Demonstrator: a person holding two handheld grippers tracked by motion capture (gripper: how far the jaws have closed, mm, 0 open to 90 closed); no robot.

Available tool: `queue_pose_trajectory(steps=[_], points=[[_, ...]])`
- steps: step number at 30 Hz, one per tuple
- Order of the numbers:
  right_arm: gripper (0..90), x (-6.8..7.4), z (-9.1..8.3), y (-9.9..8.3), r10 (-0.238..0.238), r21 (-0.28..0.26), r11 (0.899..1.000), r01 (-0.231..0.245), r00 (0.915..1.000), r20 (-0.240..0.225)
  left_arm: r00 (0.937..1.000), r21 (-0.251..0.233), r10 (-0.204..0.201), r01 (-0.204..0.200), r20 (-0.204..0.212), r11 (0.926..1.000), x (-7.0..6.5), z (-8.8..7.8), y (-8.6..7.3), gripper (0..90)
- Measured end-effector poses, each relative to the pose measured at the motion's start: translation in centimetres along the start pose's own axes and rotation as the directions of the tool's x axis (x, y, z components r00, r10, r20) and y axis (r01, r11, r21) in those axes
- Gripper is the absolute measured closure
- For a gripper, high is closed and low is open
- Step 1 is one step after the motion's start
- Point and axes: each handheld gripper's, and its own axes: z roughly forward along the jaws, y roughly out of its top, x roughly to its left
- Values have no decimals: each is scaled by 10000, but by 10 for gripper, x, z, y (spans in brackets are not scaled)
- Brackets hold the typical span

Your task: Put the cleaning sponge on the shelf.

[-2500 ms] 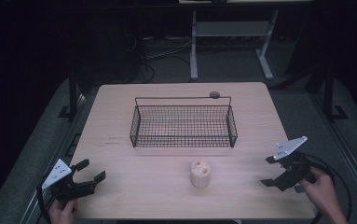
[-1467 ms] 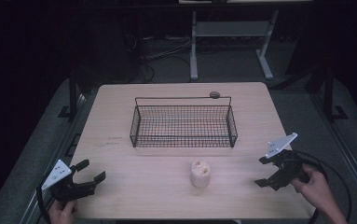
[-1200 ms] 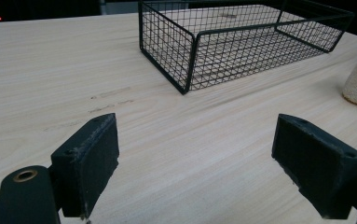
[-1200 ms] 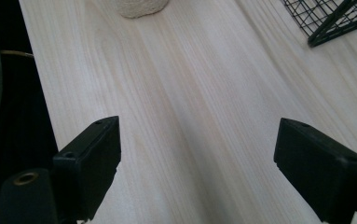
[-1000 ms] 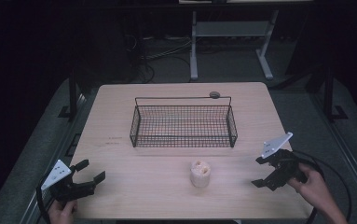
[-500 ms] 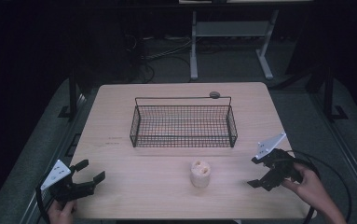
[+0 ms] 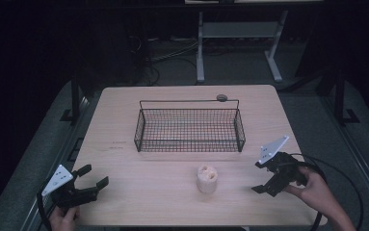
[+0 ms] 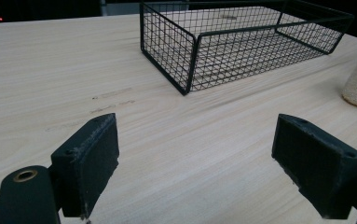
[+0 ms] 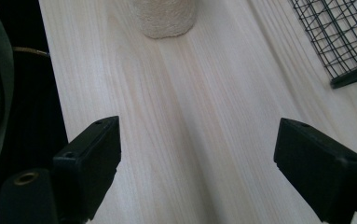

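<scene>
Bench: pale wood, rectangular, dark floor around it.

Wire basket: black mesh, sits toward the far middle of the bench, nothing visible inside. A small dark disc lies just behind its far rim.

Object in hand: a pale, rough-textured roll, upright, on the bench in front of the basket and apart from it, nearer the person's edge. The top looks hollowed; material is hard to tell, possibly sponge or fibre.

Right claw: released, jaws spread wide, held low over the bench to the right of the roll, pointed toward it. In the right gripper view the roll stands ahead, roughly on the centreline between the jaws but not yet between them.

Left claw: released too, jaws wide, resting near the front-left corner, well apart from the roll. The left gripper view looks across bare wood to the basket.

Judgement: the step is the right claw's approach to the roll, presumably for a lift into the basket.

Notes for doing it well:
- Keep the jaws wide and level until the roll sits fully between the pads.
- Take it at mid-height; a low or one-sided contact could tip it.
- Squeeze gently, since it looks soft.
- Lift clear of the basket rim before moving across.
</scene>
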Motion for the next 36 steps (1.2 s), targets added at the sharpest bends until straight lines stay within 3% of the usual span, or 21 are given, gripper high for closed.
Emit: queue_pose_trajectory(steps=[36], points=[[144, 5, 10, 41, -809, 385, 9959, 819, 9963, -288, 10000, -92, -2, 2, 17, 10000, 1, -1, 0, 139]])
